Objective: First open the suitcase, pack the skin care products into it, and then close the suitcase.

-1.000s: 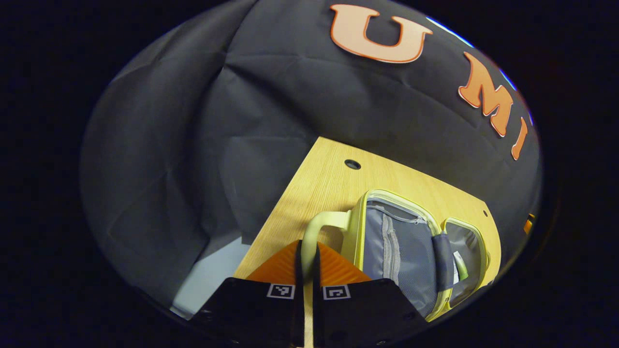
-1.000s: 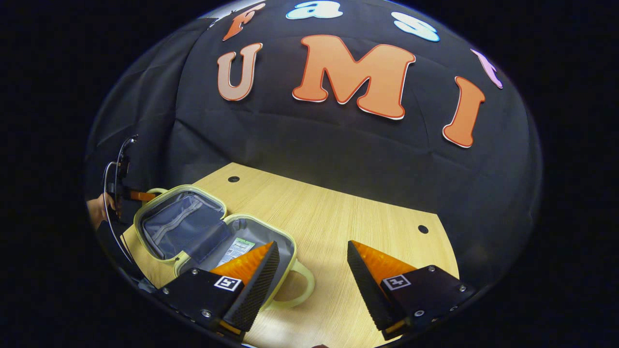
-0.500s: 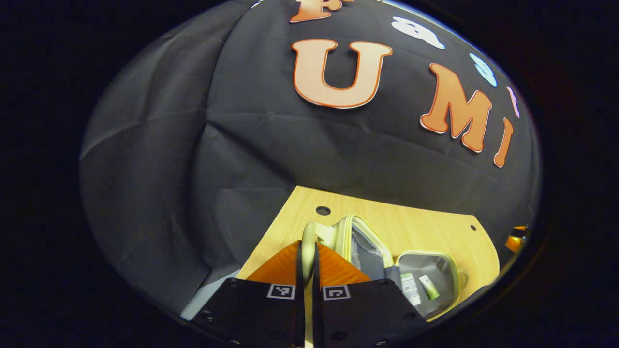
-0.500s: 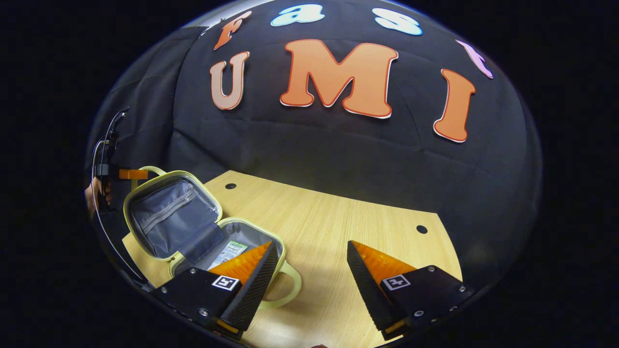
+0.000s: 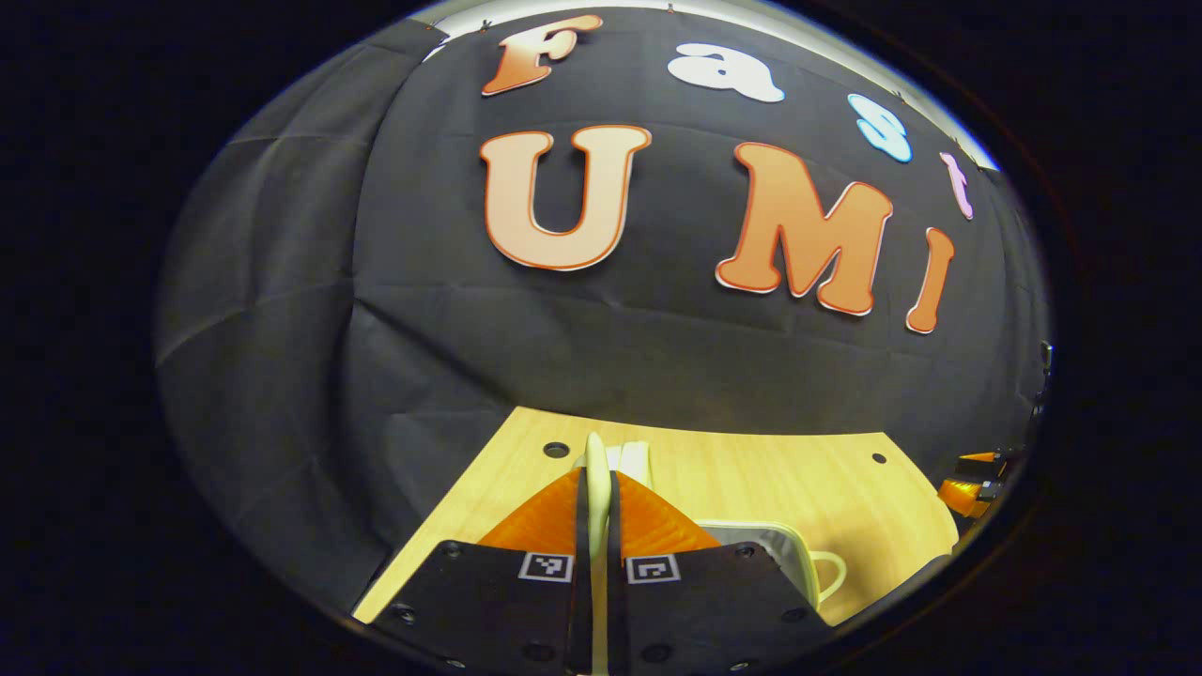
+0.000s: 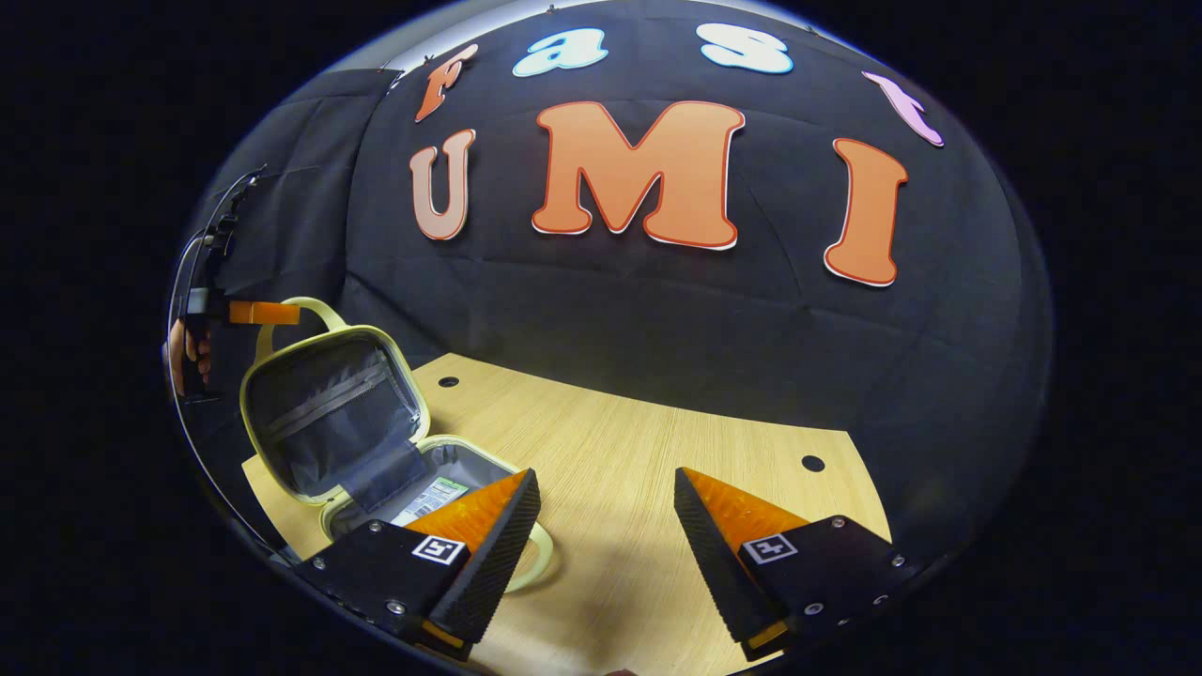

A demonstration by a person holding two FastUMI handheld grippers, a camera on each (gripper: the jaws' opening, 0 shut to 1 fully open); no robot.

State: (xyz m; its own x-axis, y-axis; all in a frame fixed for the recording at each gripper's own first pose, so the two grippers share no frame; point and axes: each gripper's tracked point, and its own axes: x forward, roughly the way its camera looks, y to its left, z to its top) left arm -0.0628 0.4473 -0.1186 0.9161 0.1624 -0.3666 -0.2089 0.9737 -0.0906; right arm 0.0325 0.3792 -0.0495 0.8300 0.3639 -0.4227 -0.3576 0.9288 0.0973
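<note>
A small pale yellow suitcase stands on the wooden table (image 6: 639,451). Its grey-lined lid (image 6: 329,413) is raised steeply over the base (image 6: 470,460). My left gripper (image 5: 596,479) is shut on the lid's handle (image 5: 595,449); the right gripper view has that gripper (image 6: 254,313) at the lid's top, held by a hand. A skin care packet (image 6: 427,493) lies in the base, partly hidden behind my right gripper's finger. My right gripper (image 6: 606,474) is open above the table, just right of the base's handle (image 6: 543,554), holding nothing.
The table has small round holes (image 6: 812,463) near its far edge and ends at the black cloth wall. In the left gripper view the base's rim (image 5: 751,528) and handle (image 5: 831,571) show below the fingers, and the right gripper (image 5: 967,483) sits at the far right.
My left gripper has lifted the lid by its handle from lying flat open to nearly upright, swinging it towards the base. The right gripper has stayed open in about the same place.
</note>
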